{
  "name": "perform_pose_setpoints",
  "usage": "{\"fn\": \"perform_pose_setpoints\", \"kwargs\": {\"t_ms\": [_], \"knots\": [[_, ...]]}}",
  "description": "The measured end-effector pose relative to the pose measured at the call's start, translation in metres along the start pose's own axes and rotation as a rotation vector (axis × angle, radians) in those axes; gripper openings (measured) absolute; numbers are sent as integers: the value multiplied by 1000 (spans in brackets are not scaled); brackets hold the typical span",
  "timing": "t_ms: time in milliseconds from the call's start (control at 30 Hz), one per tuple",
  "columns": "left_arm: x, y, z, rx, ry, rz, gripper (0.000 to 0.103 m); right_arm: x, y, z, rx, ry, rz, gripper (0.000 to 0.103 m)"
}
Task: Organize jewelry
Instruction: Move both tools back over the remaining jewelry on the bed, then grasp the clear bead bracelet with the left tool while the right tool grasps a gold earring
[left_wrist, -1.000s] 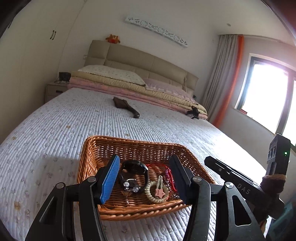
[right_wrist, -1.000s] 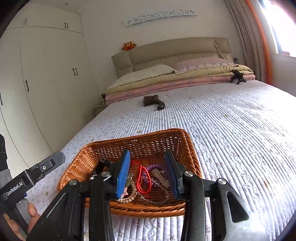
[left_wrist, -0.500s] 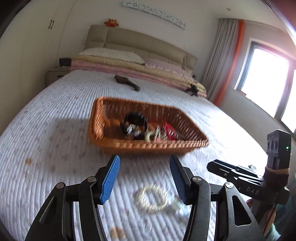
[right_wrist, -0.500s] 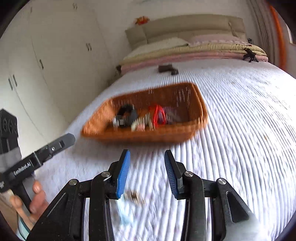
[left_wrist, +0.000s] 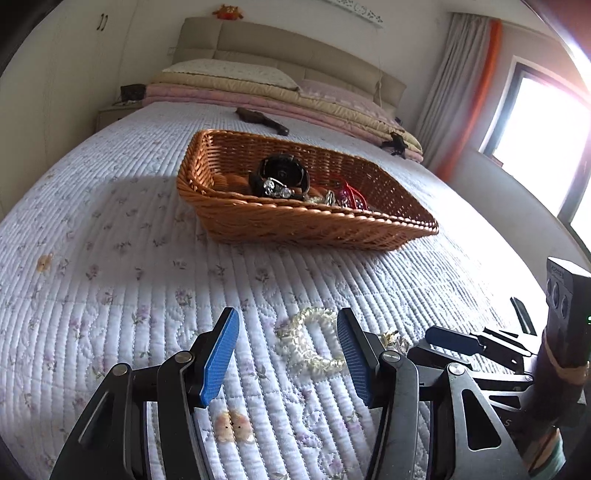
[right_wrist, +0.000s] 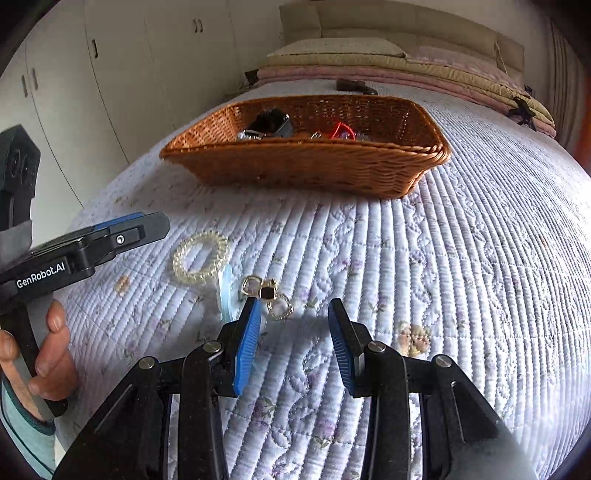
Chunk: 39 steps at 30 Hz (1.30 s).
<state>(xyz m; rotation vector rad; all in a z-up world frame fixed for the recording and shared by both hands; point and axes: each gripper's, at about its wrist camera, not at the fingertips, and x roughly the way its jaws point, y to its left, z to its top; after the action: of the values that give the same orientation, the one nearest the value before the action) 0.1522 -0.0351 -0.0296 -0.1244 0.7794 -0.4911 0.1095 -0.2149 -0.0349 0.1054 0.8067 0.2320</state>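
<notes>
So both grippers sit low over the quilted bedspread (left_wrist: 110, 221) with jaws spread wide and nothing in them. Left gripper (left_wrist: 288, 350) has the pearly bracelet (left_wrist: 308, 345) lying flat between its fingertips, toward the 1 o'clock side. Right gripper (right_wrist: 291, 332) has the gold clip (right_wrist: 267, 297) just off its left finger at 11 o'clock. Wicker basket (left_wrist: 295, 221), at 12 o'clock well apart, holds a black watch (left_wrist: 282, 177) and red beads (left_wrist: 351, 194).

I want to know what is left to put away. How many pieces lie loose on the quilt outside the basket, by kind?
Pearly coil bracelet: 1
Gold-toned bow clip: 1
Pale blue clip: 1
Total: 3
</notes>
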Motion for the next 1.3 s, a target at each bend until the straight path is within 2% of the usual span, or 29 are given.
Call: {"fn": "perform_pose_setpoints", "kwargs": {"t_ms": [167,333,533,733,933,1000,1067,1100,1200,1300], "knots": [[3,-8,-2,29,15,18,55,4,11,-1,-43,8,-34,41],[14,-11,-5,44,62,45,47,12,13,4,-56,28,-66,40],[20,-13,-7,50,90,67,43,23,21,8,-84,39,-115,19],[22,-20,-10,87,95,97,43,20,19,5,-67,26,-142,18],[25,-22,-8,93,98,114,40,12,1,3,16,13,-163,17],[27,-24,-8,95,98,126,34,12,-3,5,30,12,-155,18],[28,-24,-8,98,99,140,21,10,-3,5,29,7,-155,18],[28,-24,-8,99,101,135,18,10,-3,5,27,6,-156,18],[28,-26,-9,108,99,139,10,8,-3,5,28,4,-151,18],[28,-28,-9,117,95,149,10,10,-5,7,40,0,-133,18]]}}
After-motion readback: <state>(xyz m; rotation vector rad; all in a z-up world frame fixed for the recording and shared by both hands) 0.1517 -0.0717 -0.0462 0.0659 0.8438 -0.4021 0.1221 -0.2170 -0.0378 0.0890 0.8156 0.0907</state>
